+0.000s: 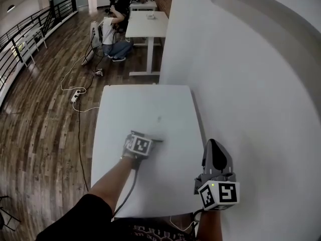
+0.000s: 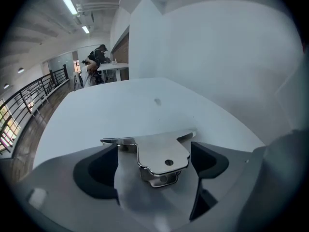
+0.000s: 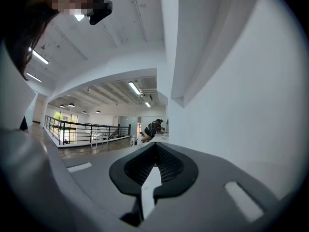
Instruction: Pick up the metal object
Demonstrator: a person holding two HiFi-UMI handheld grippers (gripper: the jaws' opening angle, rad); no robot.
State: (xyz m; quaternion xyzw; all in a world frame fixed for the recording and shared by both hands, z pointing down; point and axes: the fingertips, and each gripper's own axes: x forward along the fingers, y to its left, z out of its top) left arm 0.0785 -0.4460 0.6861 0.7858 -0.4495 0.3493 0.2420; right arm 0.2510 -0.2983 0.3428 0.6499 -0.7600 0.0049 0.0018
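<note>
Metal object (image 2: 163,152), shiny holed bracket, inside left gripper (image 2: 155,149), jaws parted, right gripper (image 3: 154,153) closed.

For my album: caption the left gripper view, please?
Left hand-held gripper with jaws apart around a metal object on a white table.

There is one metal object (image 2: 161,153), two grippers, a left gripper (image 1: 149,141) and a right gripper (image 1: 213,145), three tables (image 1: 150,104), and one power strip (image 1: 75,95).
</note>
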